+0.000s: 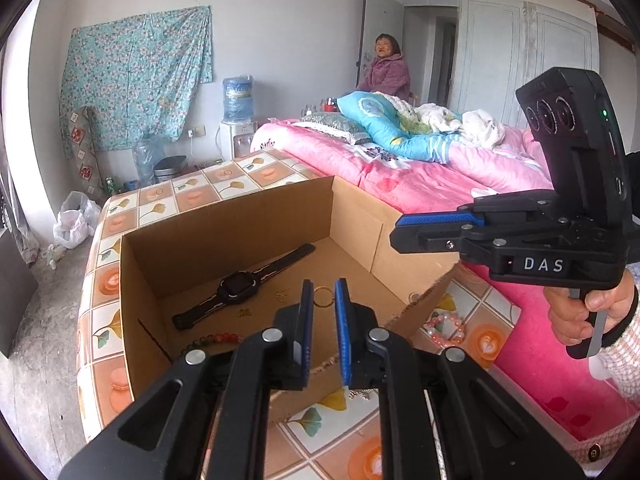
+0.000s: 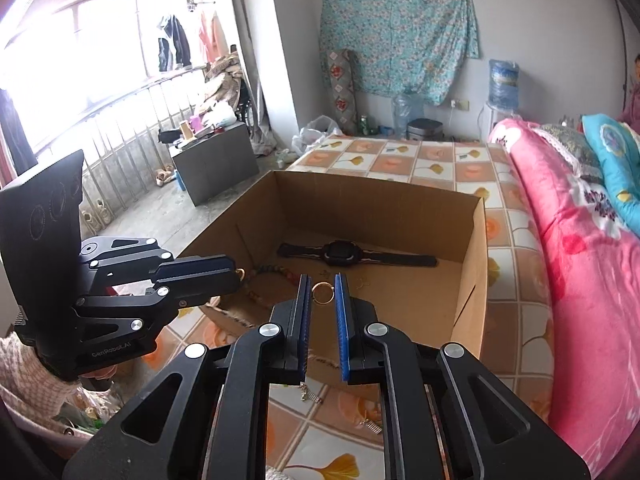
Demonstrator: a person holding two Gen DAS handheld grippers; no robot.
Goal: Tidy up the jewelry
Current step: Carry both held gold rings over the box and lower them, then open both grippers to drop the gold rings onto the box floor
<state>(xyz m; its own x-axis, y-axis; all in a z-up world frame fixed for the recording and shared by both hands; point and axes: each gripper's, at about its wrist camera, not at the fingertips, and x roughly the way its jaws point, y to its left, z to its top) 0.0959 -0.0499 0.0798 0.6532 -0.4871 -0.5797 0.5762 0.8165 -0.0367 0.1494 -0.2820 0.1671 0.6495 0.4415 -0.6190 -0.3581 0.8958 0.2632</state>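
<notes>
The open cardboard box (image 2: 472, 264) sits on a table covered by a tiled gingko-leaf cloth (image 2: 436, 156), and most of the jewelry lies on its floor. A black watch (image 2: 340, 254) stretches flat across the back of the box; in the right wrist view a gold ring (image 2: 322, 293) lies toward six o'clock of it, seen through the gap between the right gripper (image 2: 322, 284)'s blue pads, not touched by them. A string of coloured beads (image 2: 262, 276) lies at about eight o'clock of the watch, near the box's left wall, and small thin gold pieces (image 1: 282, 295) lie between watch and ring, too small to identify. Outside the box, a pink-and-pearl bracelet (image 1: 446, 326) rests on the cloth at three o'clock of the box's torn front corner in the left wrist view, and small chain-like bits (image 2: 310, 394) lie on the cloth under the right gripper. Both grippers hover above the box's near edge with jaws nearly closed and empty. The left gripper (image 1: 324, 292) frames the same ring; the right one crosses its view at two o'clock, held by a hand (image 1: 588, 312). A pink-quilted bed (image 1: 420, 168) runs beside the table, with a person (image 1: 386, 70) seated at its far end.
</notes>
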